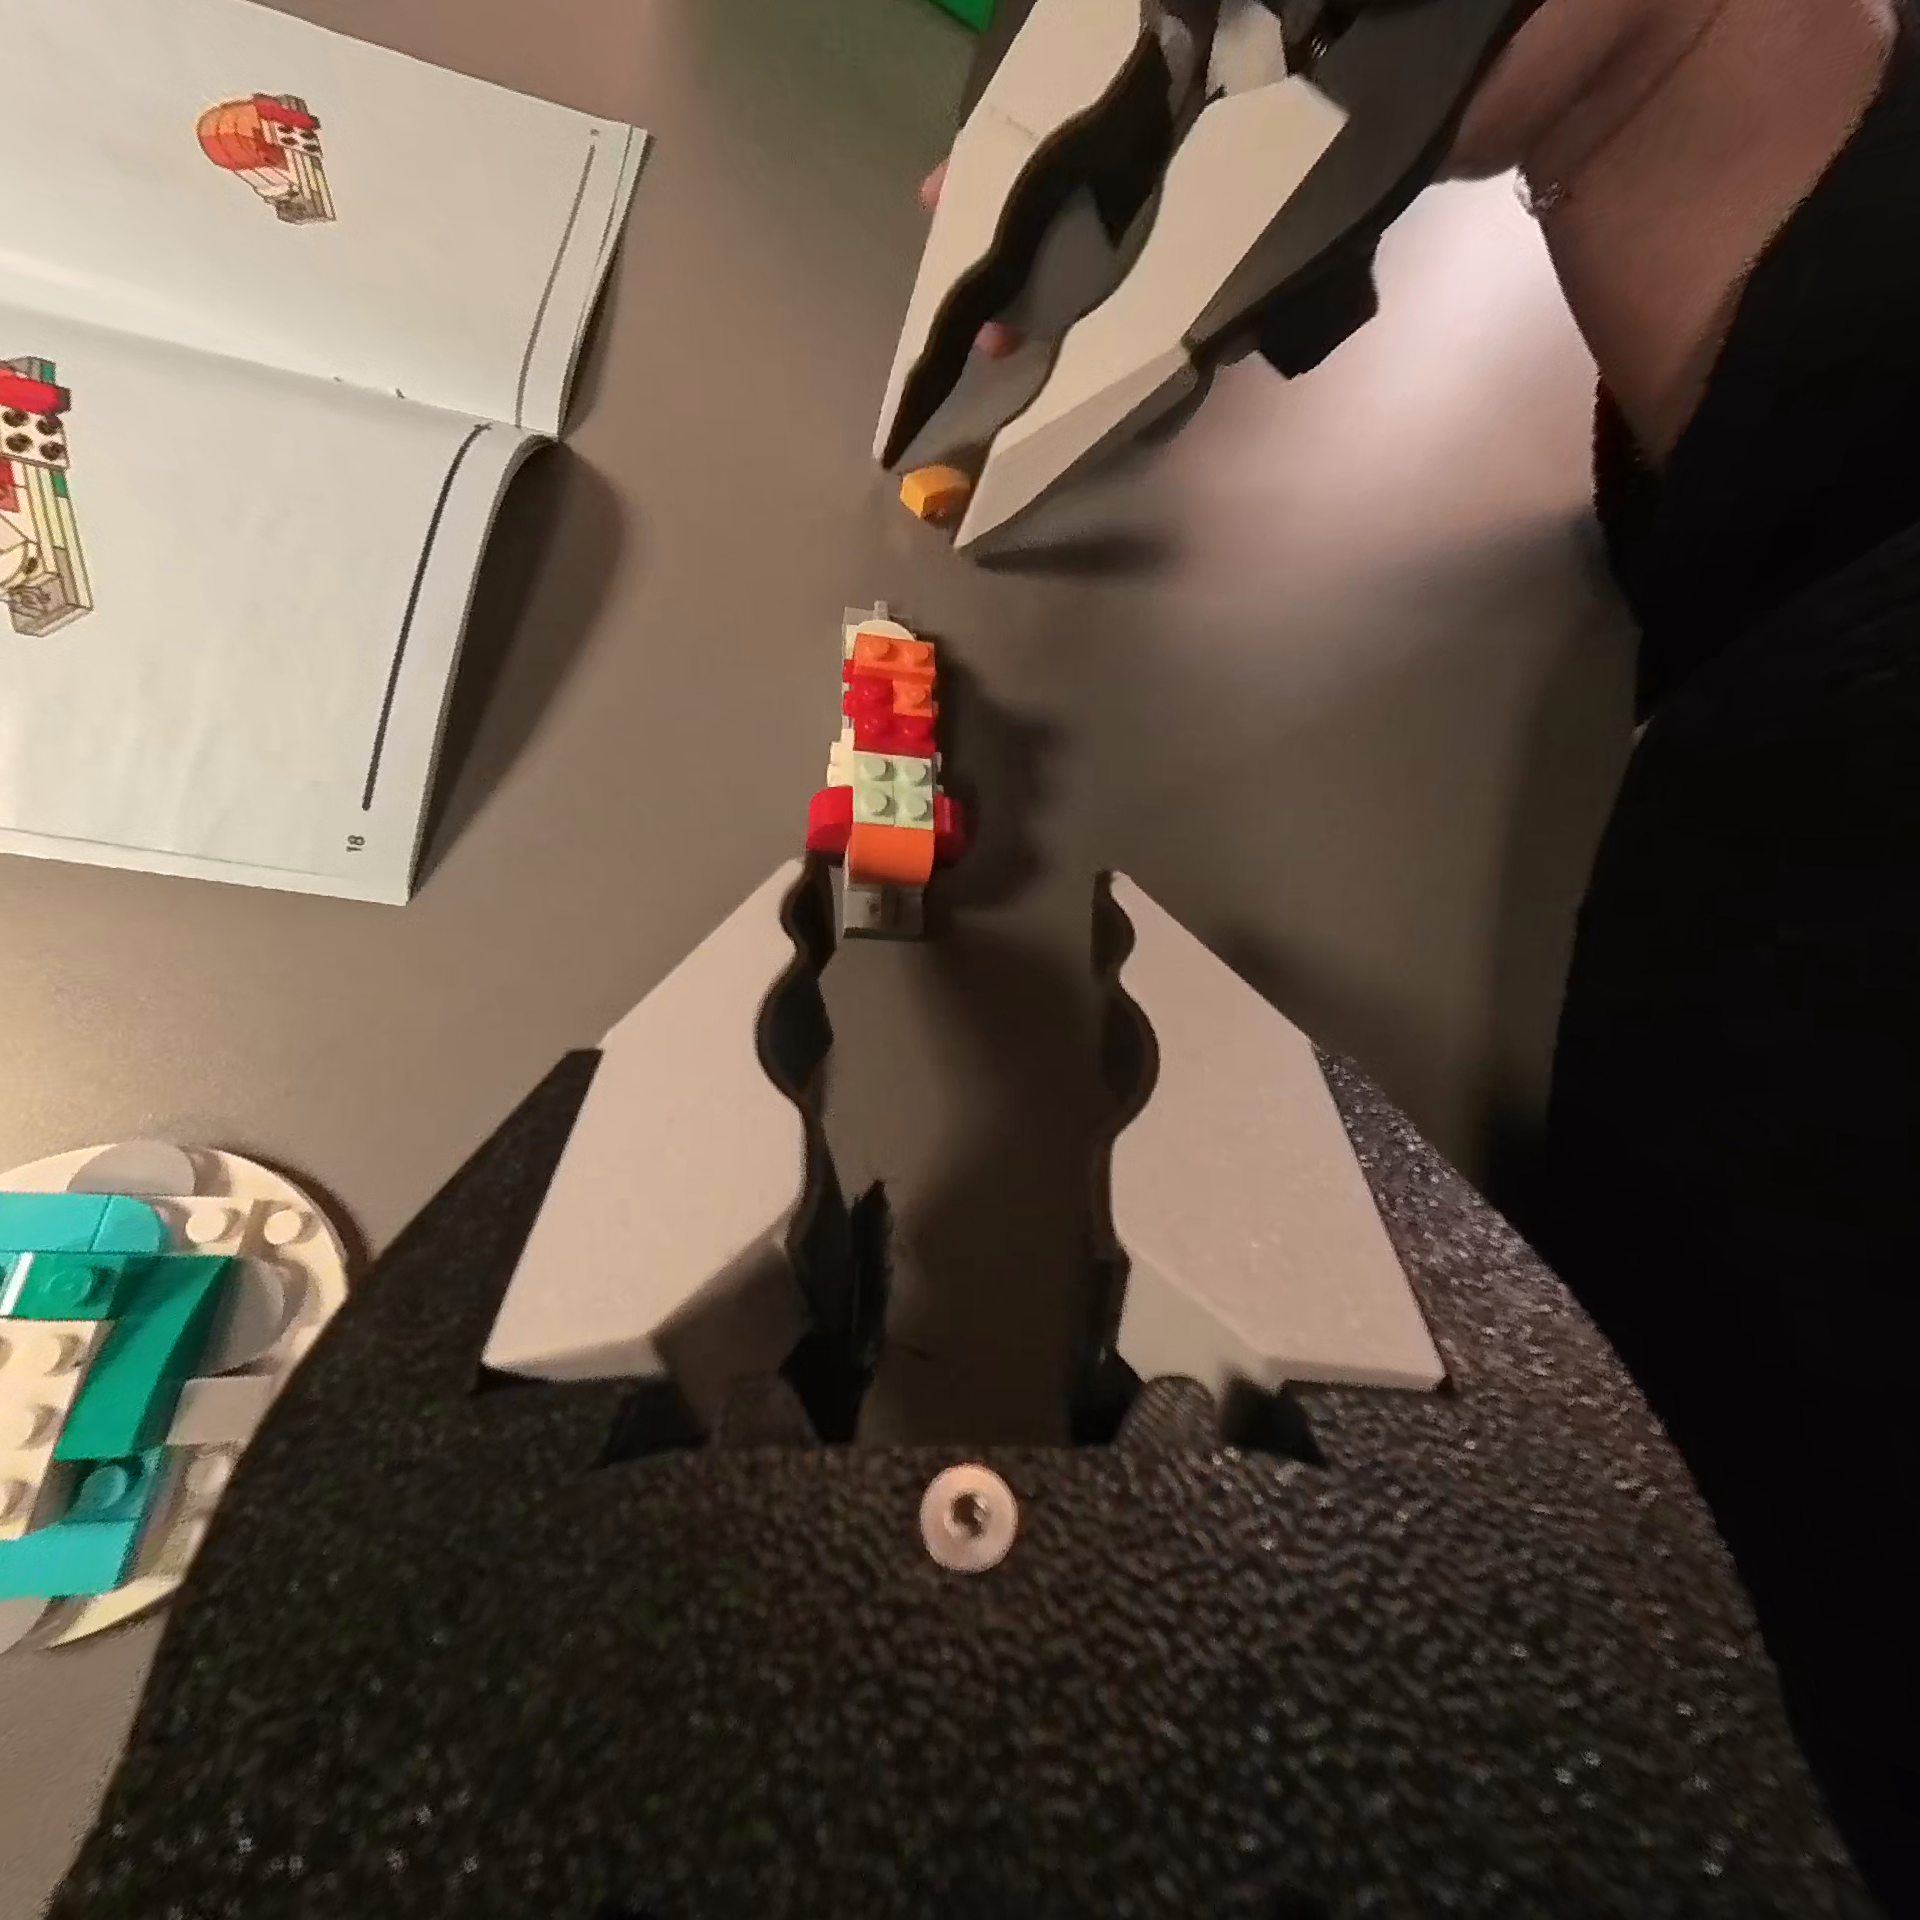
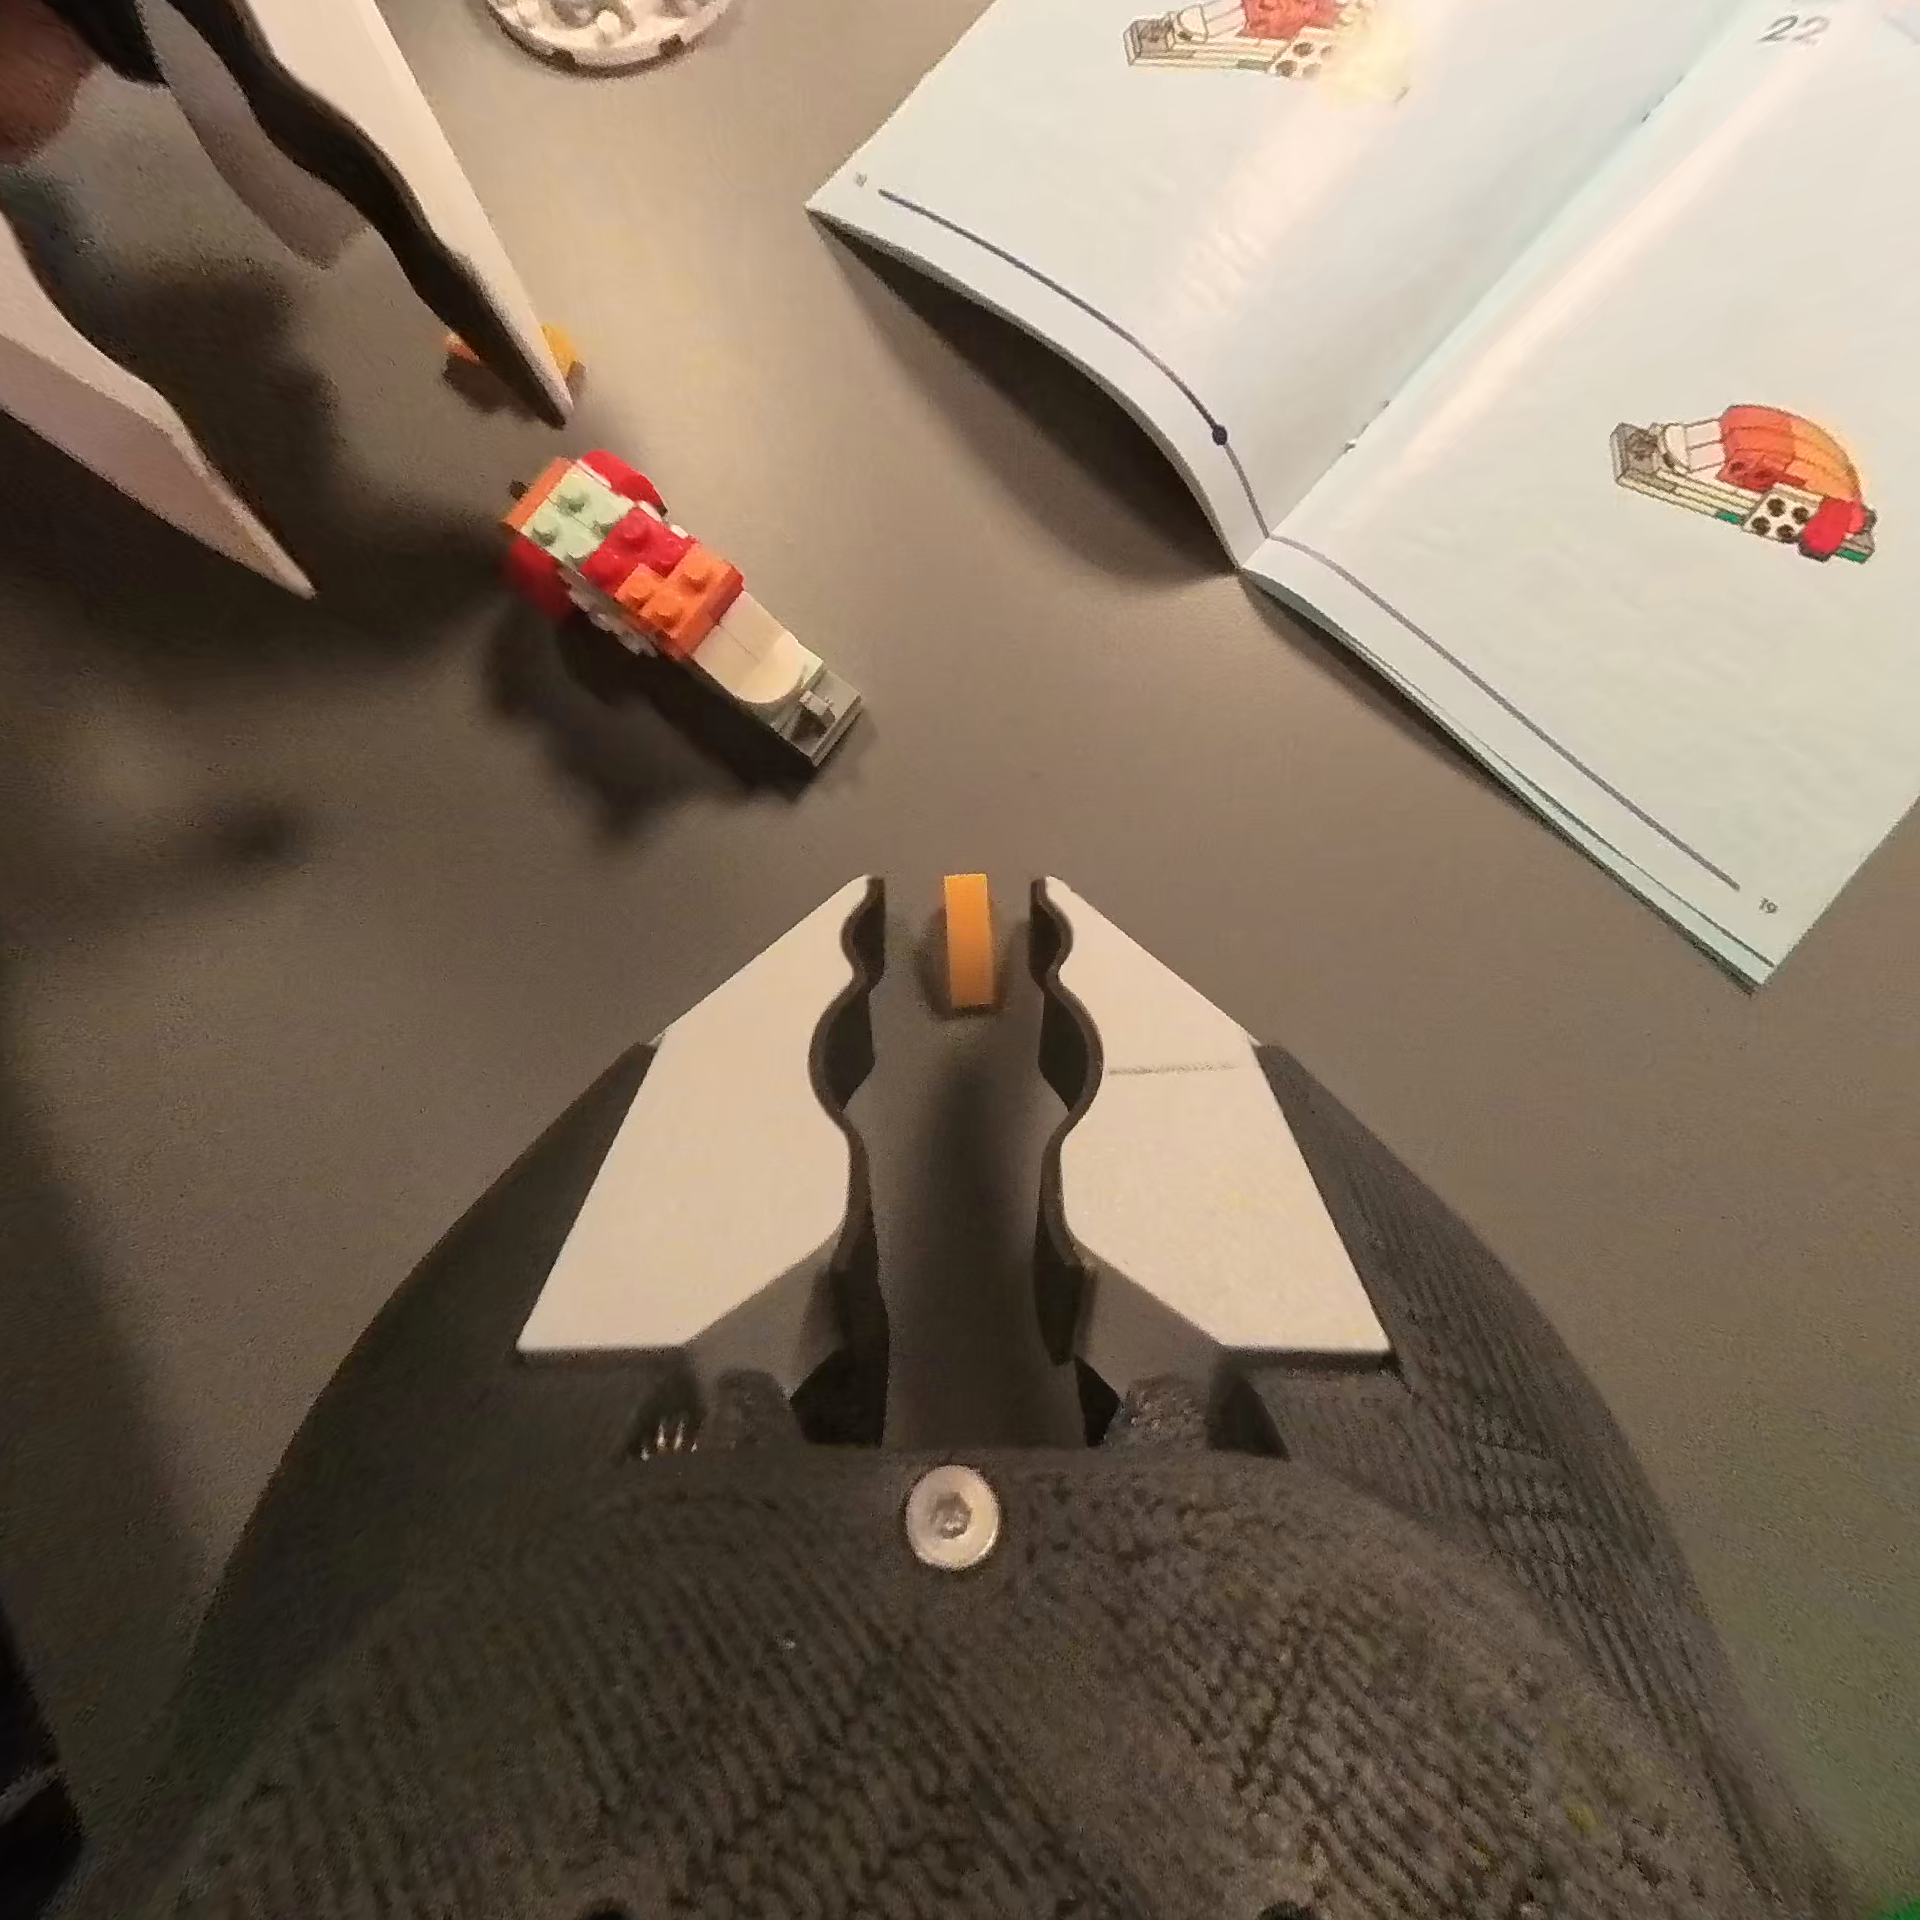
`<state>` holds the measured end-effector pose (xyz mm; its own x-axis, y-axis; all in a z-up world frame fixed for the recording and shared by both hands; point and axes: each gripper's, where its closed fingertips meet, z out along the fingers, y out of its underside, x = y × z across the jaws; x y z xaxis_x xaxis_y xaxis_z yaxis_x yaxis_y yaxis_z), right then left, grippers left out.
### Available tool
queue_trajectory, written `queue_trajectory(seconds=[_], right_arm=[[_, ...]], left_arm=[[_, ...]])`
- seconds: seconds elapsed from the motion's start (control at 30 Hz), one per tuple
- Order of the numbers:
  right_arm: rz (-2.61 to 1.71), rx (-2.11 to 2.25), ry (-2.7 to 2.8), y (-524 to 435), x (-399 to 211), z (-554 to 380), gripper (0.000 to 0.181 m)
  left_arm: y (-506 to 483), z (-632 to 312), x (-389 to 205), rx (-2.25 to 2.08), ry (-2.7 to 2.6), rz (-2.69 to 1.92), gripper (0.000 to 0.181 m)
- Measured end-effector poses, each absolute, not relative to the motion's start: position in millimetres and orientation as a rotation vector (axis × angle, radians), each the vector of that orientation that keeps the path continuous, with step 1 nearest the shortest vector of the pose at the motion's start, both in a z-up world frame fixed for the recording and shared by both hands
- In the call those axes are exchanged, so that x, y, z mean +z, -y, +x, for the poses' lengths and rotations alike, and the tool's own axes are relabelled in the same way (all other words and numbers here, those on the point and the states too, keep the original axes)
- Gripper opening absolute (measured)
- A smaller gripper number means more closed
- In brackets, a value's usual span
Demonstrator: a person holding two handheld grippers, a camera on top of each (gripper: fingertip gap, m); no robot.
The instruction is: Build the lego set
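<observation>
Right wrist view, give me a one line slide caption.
Open right gripper straddles a small orange piece on the table, lego model and instruction booklet beyond.

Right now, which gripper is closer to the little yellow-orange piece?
Right. The right gripper is open with the yellow-orange piece sitting between its fingertips. The left gripper is open farther back, past the small red and orange model.

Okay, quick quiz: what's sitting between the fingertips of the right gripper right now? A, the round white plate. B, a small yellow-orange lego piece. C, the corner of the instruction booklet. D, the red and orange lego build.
B: in the right wrist view a small yellow-orange piece stands on the table between the open fingertips of the right gripper, with a gap on each side.
</observation>
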<state>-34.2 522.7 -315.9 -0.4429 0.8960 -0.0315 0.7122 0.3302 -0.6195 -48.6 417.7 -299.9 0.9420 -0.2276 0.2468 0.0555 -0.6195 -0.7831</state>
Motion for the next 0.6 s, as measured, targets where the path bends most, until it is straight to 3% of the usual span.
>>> queue_trajectory(seconds=[0.03,0.43,0.6], right_arm=[[-1.438,0.829,2.270,-523.2,-313.7,-33.3,0.027],[-1.432,1.098,2.294,-466.3,-297.6,-4.2,0.028],[-1.486,1.147,2.180,-456.3,-293.7,-4.6,0.037]], left_arm=[[-417.3,-48.2,-300.6,-0.413,-0.118,-2.207,0.048],[-420.1,-17.2,-304.7,-0.554,-0.139,-2.244,0.056],[-426.8,14.9,-296.5,-0.731,-0.200,-2.203,0.060]])
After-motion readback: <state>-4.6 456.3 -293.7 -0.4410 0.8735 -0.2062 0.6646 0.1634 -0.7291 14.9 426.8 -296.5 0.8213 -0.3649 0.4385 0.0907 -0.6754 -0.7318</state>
